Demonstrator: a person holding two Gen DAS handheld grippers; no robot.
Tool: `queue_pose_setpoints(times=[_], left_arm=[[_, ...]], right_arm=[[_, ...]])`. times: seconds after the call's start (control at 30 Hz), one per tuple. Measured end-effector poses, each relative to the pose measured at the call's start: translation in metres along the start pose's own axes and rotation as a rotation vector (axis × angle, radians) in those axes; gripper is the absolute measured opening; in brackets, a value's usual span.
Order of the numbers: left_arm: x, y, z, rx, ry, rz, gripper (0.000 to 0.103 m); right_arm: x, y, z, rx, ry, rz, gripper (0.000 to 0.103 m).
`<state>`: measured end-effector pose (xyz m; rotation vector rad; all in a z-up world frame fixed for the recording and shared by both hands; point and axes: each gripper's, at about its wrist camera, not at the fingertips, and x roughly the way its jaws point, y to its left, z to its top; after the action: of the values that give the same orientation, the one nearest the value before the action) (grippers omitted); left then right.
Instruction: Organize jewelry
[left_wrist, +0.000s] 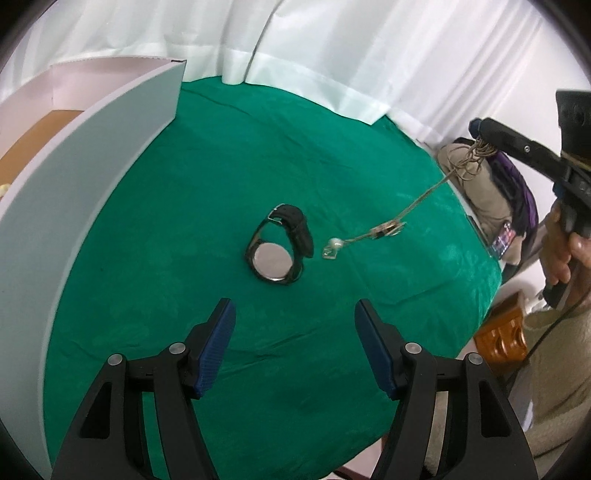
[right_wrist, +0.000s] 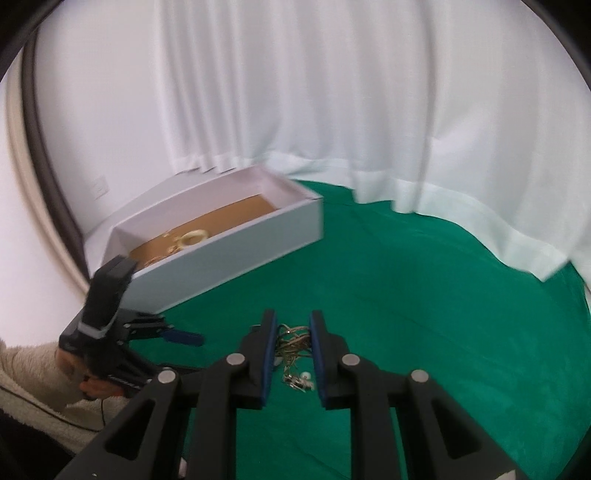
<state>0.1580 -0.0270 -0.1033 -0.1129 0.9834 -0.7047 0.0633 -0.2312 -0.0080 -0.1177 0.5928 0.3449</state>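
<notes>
Necklace (left_wrist: 424, 201) is pinched in the right hand-held gripper (right_wrist: 293, 350), its pendant trailing by the watch (left_wrist: 279, 245) on the table (left_wrist: 207, 184). Left hand-held gripper (left_wrist: 293, 347) is held open, empty. Snagging the watch could be risked if the pendant is dragged toward the box (right_wrist: 236, 254).

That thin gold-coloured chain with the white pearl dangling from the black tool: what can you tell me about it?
The thin gold-coloured chain necklace looks like fine metal, bunched in tangled loops where the right gripper is shut on it. From there one strand runs down at a slant over the green cloth to a small clasp-like piece, a white pearl bead and a small pale pendant. That low end sits just right of the black wristwatch, not touching it; whether it rests on the cloth cannot be told.
</notes>
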Motion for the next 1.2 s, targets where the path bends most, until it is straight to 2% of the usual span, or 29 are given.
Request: queue_pose_setpoints(times=[0.13, 0.3, 0.4, 0.43, 0.5, 0.53, 0.73, 0.87, 1.0, 1.13, 1.2], left_arm=[[0.003, 0.001, -0.001, -0.015, 0.009, 0.009, 0.069], [0.004, -0.001, -0.005, -0.011, 0.019, 0.024, 0.069], [0.004, -0.005, -0.007, 0.014, 0.024, 0.043, 0.071], [0.004, -0.006, -0.008, 0.022, 0.025, 0.049, 0.072], [0.004, -0.009, -0.010, 0.030, 0.023, 0.054, 0.073], [0.004, -0.010, -0.010, 0.029, 0.024, 0.053, 0.073], [0.008, -0.018, -0.011, 0.052, 0.017, 0.042, 0.073], [0.015, -0.027, -0.004, 0.066, 0.005, 0.031, 0.073], [0.032, -0.037, 0.009, 0.064, -0.018, 0.038, 0.073], [0.060, -0.048, 0.021, 0.085, -0.023, 0.102, 0.070], [0.069, -0.050, 0.025, 0.087, -0.038, 0.144, 0.064]], right_arm=[[0.000, -0.030, -0.012, 0.065, 0.003, -0.040, 0.018], [0.033, -0.069, -0.046, 0.167, 0.099, -0.074, 0.019], [0.052, -0.092, -0.073, 0.269, 0.150, -0.092, 0.022], [0.055, -0.098, -0.080, 0.304, 0.166, -0.103, 0.027], [0.058, -0.106, -0.092, 0.356, 0.181, -0.118, 0.061], [0.055, -0.112, -0.099, 0.391, 0.171, -0.131, 0.066], [0.010, -0.144, -0.132, 0.569, 0.050, -0.225, 0.067], [-0.008, -0.160, -0.157, 0.648, 0.041, -0.284, 0.067], [-0.010, -0.152, -0.171, 0.648, 0.064, -0.286, 0.067], [-0.006, -0.140, -0.173, 0.623, 0.075, -0.263, 0.067], [-0.002, -0.132, -0.170, 0.590, 0.080, -0.246, 0.067]])
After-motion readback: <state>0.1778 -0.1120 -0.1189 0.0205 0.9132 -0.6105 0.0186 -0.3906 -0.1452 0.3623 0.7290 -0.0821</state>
